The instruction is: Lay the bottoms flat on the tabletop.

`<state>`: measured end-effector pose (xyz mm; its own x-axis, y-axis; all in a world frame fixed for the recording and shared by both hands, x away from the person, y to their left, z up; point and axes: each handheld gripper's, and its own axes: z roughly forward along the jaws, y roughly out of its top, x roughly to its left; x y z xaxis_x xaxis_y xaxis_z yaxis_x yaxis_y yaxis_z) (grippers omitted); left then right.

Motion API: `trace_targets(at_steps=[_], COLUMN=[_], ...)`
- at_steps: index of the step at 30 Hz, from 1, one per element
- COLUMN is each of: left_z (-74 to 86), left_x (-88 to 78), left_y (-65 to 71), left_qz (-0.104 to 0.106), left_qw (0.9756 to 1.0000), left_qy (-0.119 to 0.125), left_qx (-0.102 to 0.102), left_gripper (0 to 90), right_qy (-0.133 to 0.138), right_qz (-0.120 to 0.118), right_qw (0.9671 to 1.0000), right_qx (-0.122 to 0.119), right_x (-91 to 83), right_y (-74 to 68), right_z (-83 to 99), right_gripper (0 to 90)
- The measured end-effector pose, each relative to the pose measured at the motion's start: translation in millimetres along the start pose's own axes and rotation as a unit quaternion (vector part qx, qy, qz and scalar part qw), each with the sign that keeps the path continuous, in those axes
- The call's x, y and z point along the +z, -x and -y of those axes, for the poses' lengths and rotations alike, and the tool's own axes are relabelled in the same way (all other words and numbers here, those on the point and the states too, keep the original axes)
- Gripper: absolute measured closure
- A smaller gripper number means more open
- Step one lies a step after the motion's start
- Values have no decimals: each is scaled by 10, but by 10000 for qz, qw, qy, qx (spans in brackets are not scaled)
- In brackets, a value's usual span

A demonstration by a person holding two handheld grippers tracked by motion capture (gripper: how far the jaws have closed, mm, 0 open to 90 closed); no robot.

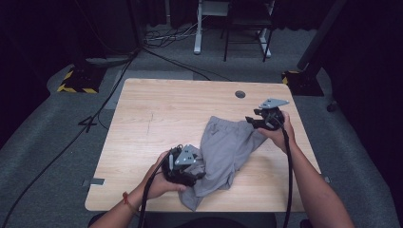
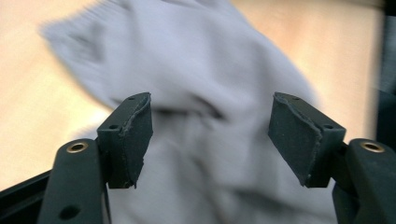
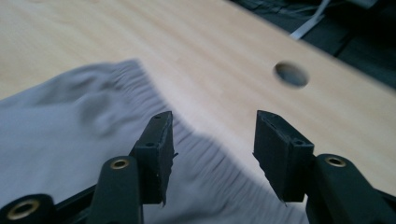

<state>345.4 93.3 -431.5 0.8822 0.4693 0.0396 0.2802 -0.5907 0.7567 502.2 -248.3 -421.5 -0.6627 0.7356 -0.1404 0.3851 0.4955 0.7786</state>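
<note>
Garment: grey shorts (image 1: 225,152) lie crumpled on the wooden table (image 1: 157,118), towards its near right part, running from the near edge up and right to the far gripper; one corner hangs at the near edge.
Waistband: the gathered elastic edge (image 3: 187,135) lies flat on the wood just under the right gripper's jaws in the right gripper view.
Left gripper: the left gripper (image 2: 210,135) sits at the near end of the shorts in the high view, just over the bunched cloth; its jaws stand apart with blurred grey cloth behind and below them, and the pads press on nothing.
Right gripper: the right gripper (image 3: 212,154) is at the far right end of the shorts; its jaws stand apart above the waistband, with no cloth pinched between the pads.
Hands: a hand (image 1: 164,178) holds the left gripper, another (image 1: 280,130) the right, forearms coming in from the near side.
Table hole: a round cable hole (image 1: 240,94) lies near the far right edge, beyond the right gripper and apart from the shorts.
Cables: a black cable (image 1: 288,166) trails from the right gripper along the forearm; more cables (image 1: 109,95) run across the grey floor to the left of the table.
Surroundings: white table legs (image 1: 197,28) and a dark chair frame (image 1: 244,33) stand beyond the table; yellow-and-black striped bases (image 1: 76,83) sit at its far corners.
In the way: nothing lies between either gripper and the cloth.
</note>
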Motion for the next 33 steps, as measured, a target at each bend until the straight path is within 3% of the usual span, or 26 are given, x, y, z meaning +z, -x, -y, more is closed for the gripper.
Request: trace_targets(at_steps=[1,2,3,6,8,10,12,14,17,19,21,24,26,27,29,31,33], left_z=[-54,-109,-191,-315,-359,-399,-422,-415,-373,-356,-371,-392,-406,-411,-439,-495,-571], left_x=[39,88,211,527,737,930,1086,1204,1304,1321,1316,1320,1316,1305,1201,1012,791], left_y=[-74,-162,-303,-535,-655,-720,-767,-825,-880,-906,-925,-928,-930,-918,-902,-891,-887], left_qz=[-24,13,-88,-120,115,33,-128,-109,-127,-106,-58,-21,-62,-196,-391,-464,-623], left_qw=[10000,10000,9999,9991,9977,9968,9959,9945,9931,9935,9938,9940,9934,9933,9951,9975,9978], left_qy=[44,32,56,-222,-337,-566,-805,-871,-964,-976,-1003,-1058,-1127,-1132,-902,-539,-205], left_qx=[-67,-94,-136,-354,-581,-563,-394,-573,-660,-574,-470,-273,-206,-129,-53,-54,14], left_gripper=[310,301,291,275,273,260,259,274,395,466,597,792,842,848,851,852,851], right_qy=[-55,-134,-189,-412,-515,-492,-584,-634,-671,-651,-615,-637,-683,-705,-564,-215,130], right_qz=[-107,-119,-107,-263,-253,-389,-391,-459,-537,-616,-546,-475,-397,-327,-251,-206,-35], right_qw=[9999,9998,9997,9988,9983,9975,9972,9963,9954,9949,9955,9961,9966,9969,9981,9995,9999], right_qx=[80,3,-107,88,124,336,267,351,415,468,468,383,226,123,18,98,-14], right_x=[-42,-86,-135,-195,-179,-156,-103,-43,15,55,86,102,108,103,44,-104,-293], right_y=[-21,-49,-77,-108,-117,-104,-90,-71,-55,-50,-60,-90,-131,-157,-175,-166,-171], right_z=[69,135,201,476,600,699,766,822,853,861,847,798,766,751,706,618,500], right_gripper=[473,468,465,432,418,402,392,386,384,390,441,708,859,899,900,900,900])
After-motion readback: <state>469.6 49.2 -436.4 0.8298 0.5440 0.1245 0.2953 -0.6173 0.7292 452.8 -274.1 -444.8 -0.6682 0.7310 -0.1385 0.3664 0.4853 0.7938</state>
